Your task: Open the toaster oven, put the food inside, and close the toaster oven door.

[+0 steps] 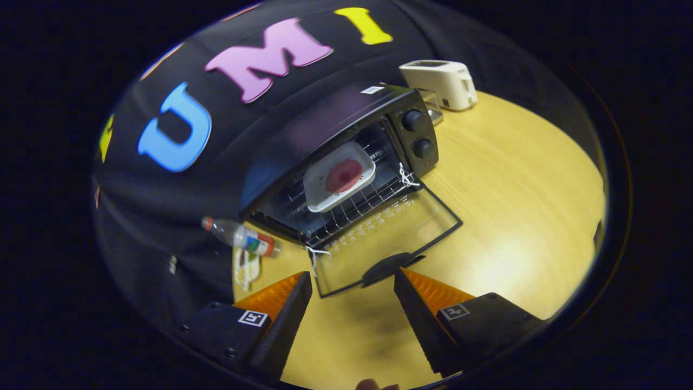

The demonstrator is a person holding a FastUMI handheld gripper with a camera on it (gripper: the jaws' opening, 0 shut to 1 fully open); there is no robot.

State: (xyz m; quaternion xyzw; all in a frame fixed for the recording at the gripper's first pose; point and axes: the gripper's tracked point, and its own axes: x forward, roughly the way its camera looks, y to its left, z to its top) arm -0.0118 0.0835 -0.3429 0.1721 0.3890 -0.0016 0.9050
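Black sheet-metal toaster oven (pixel 346 162) sat on the pale wood-grain table (pixel 509 216), glass door (pixel 387 246) dropped flat with its dark curved handle (pixel 385 268) just ahead of the fingertips. Food (pixel 344 175), a round red patch on a white rounded-square plate (pixel 339 177), lay on the wire rack (pixel 357 203) inside. Gripper (pixel 353 277) was spread wide, holding nothing; a boxy white toaster (pixel 441 82) stood beyond the oven, a clear plastic bottle (pixel 241 236) lay beside it.

A white pop-up toaster (pixel 441 82) stands at the far edge of the wooden table (pixel 514 216). A plastic bottle (pixel 241 236) lies on its side at another edge.
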